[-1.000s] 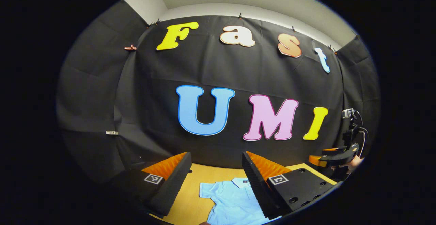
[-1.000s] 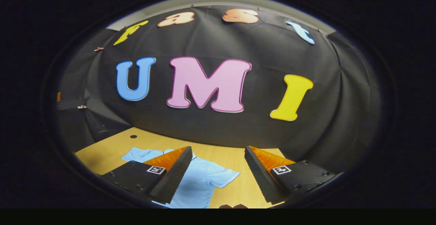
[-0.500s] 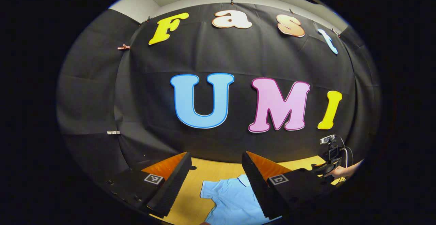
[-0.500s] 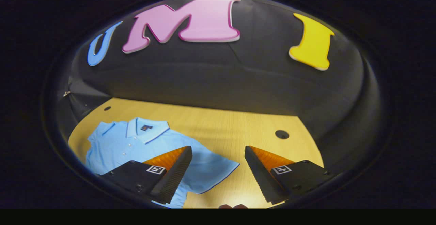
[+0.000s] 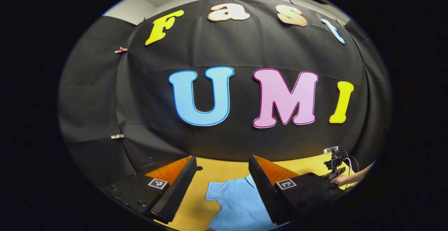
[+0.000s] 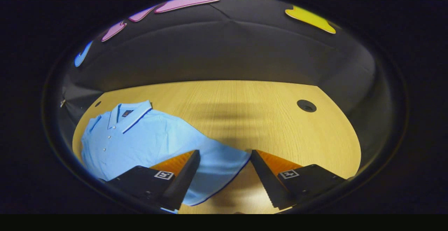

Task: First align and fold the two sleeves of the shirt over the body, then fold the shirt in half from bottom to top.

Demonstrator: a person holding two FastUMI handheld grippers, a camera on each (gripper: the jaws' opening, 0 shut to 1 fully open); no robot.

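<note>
Both grippers' fingers (image 6: 260, 168) gape empty above the shirt (image 6: 147, 140), its sleeve (image 6: 224, 168) between the right pair.

On my left gripper (image 5: 220, 182) I note wedge-shaped fingers with ribbed inner faces, a square printed marker on each finger block and round screw heads. My right gripper (image 6: 224, 176) matches in build; seen far right it carries a small camera with looping cable.
</note>
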